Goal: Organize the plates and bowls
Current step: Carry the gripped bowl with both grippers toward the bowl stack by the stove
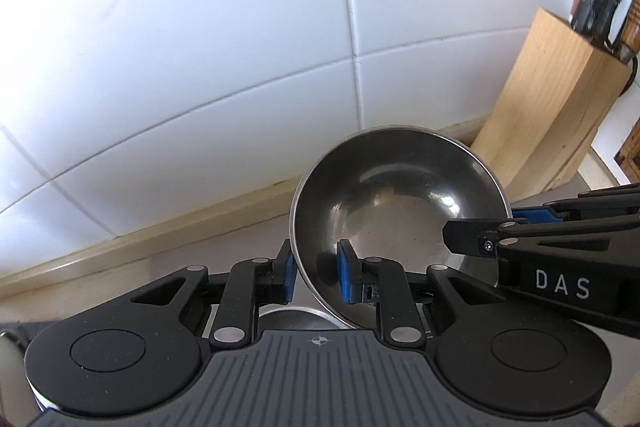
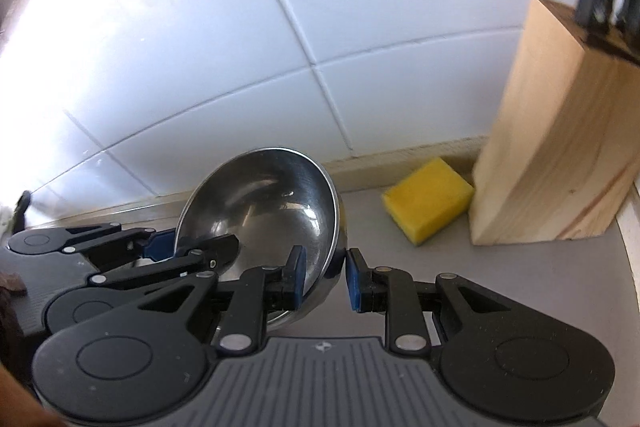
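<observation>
A: Where is the bowl?

B: Left tongs (image 1: 316, 277) and right tongs (image 2: 325, 277) each pinch the steel bowl's (image 1: 396, 203) rim, tilted above the desk (image 2: 500, 267) (sponge (image 2: 428, 205) beside).

A: Progress?

B: Not yet placed; no plates visible.

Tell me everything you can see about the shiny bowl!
The bowl is round, smooth and silvery, likely steel, with a thin rim and an empty, mirror-like inside. It is tilted and held up off the grey counter, in front of the white tiled wall. The left gripper pinches its rim on one side, and the right gripper pinches the rim on the other, blue pads inside and outside the wall. Nothing else touches it as far as can be seen.
</observation>
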Tool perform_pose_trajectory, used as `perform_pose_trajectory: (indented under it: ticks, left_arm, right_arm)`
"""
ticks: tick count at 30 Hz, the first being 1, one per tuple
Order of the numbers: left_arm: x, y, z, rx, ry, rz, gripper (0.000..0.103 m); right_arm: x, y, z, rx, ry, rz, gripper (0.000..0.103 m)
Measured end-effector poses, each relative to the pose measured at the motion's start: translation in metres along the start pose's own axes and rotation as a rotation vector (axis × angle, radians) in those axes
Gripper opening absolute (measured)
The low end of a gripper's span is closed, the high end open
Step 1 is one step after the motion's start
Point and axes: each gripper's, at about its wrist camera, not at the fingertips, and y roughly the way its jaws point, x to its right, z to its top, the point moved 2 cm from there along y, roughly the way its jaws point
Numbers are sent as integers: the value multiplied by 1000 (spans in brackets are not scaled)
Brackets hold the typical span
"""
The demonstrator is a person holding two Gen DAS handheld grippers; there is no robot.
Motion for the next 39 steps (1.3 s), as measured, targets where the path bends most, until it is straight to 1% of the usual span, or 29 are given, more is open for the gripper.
perform_pose_trajectory:
  ticks: [9, 14, 19, 27, 32, 39]
  left_arm:
    - [-28, -41, -27, 28, -65, 73, 22]
    - [-39, -57, -44, 23, -100, 111, 24]
    - [-47, -73, -62, 11, -136, 132, 26]
    - [-51, -72, -80, -19, -179, 147, 26]
    - [-53, -55, -86, -50, -196, 146, 27]
    - [-50, -32, -93, -98, -198, 128, 28]
  right_arm:
    - [-45, -16, -8, 8, -79, 60, 0]
    - [-65, -19, -19, -5, -136, 94, 0]
    - [-81, -23, -31, -22, -186, 122, 0]
    - [-92, -16, -46, -70, -237, 141, 0]
    - [-93, -5, -50, -101, -250, 147, 0]
    - [-89, 15, -56, -146, -248, 130, 0]
